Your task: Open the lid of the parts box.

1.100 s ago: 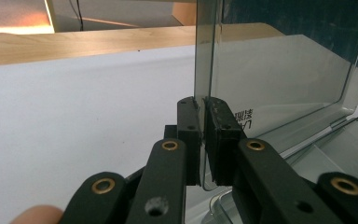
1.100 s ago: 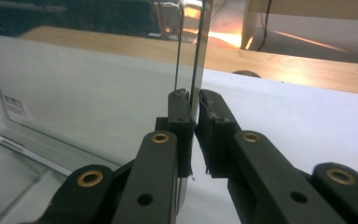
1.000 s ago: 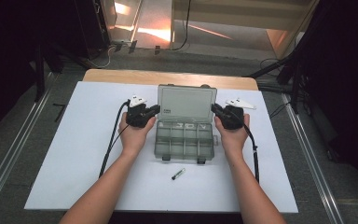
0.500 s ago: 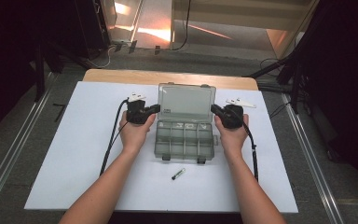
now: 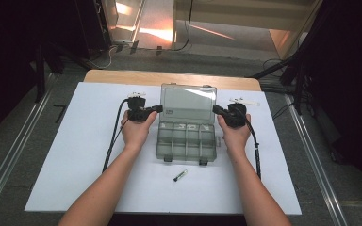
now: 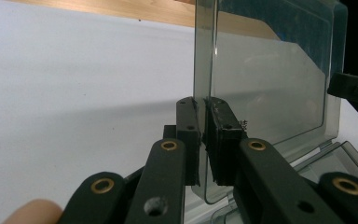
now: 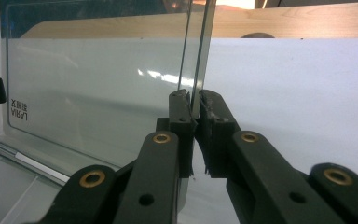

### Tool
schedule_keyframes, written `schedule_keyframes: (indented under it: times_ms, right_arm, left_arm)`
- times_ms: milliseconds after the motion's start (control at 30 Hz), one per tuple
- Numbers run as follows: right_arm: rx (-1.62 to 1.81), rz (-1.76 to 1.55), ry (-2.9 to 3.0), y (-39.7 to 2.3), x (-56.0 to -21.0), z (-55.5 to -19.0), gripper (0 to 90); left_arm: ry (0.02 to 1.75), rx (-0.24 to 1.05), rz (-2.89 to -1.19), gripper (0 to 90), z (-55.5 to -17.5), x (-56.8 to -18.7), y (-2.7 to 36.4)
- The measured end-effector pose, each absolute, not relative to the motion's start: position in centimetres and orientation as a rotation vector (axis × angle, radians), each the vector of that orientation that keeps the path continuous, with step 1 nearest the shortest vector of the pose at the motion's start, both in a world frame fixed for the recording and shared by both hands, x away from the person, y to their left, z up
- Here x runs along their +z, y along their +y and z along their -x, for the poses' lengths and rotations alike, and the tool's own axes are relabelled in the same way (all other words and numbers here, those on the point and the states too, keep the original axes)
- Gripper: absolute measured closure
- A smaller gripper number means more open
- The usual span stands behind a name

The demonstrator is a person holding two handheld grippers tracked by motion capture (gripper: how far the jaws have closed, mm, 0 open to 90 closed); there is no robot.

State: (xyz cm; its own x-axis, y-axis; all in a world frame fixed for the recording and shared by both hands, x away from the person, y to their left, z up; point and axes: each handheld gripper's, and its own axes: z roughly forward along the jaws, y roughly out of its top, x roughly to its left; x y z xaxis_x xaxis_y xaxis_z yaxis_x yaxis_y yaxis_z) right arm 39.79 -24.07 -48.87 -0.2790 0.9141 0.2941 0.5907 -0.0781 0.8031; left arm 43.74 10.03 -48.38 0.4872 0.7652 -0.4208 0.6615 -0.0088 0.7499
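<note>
Holding the clear lid [image 5: 189,100] of the plastic box [image 5: 186,140] by its two side edges is the step in hand: the left gripper [image 6: 204,140] is pinched narrow on one edge, the right gripper [image 7: 193,137] is pinched narrow on the opposite edge, and the lid stands about upright over the back of the box. The box itself sits on the white sheet [image 5: 75,141] near the middle of the table, its divided tray on the person's side of the lid and its two latches facing the person. A small dark pen-like thing [image 5: 180,175] lies on the sheet just in front of the box, apart from it.

Judging by this, the lid is mid-swing, but the pictures alone do not tell whether it is being opened or closed. Either way, the next move calls for both grippers to travel together around the hinge at the back of the box, keeping the pinch even so the lid does not twist or slip out.
</note>
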Motion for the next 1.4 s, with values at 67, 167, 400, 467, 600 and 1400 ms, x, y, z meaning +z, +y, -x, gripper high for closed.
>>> schedule_keyframes:
  times_ms: [67, 167, 400, 467, 600, 1400]
  right_arm:
    - [1.310, -1.637, 1.856, -24.2, -49.0, -39.9, 85.4]
    - [1.315, -1.644, 1.851, -24.2, -49.1, -40.0, 85.4]
    - [1.325, -1.662, 1.855, -24.3, -49.4, -40.3, 85.0]
    - [1.334, -1.671, 1.853, -24.4, -49.5, -40.4, 84.9]
    - [1.340, -1.681, 1.852, -24.5, -49.7, -40.5, 84.8]
    - [1.291, -1.680, 1.914, -24.7, -50.8, -41.0, 75.1]
  left_arm:
    - [1.224, 0.115, -1.718, 84.0, -43.9, -48.5, 10.1]
    - [1.230, 0.106, -1.714, 83.9, -44.0, -48.5, 10.1]
    - [1.257, 0.084, -1.708, 83.6, -44.3, -48.7, 10.1]
    - [1.259, 0.083, -1.709, 83.4, -44.4, -48.7, 10.1]
    - [1.271, 0.073, -1.709, 83.2, -44.5, -48.8, 10.1]
    - [1.261, 0.073, -1.761, 71.9, -44.8, -49.9, 9.8]
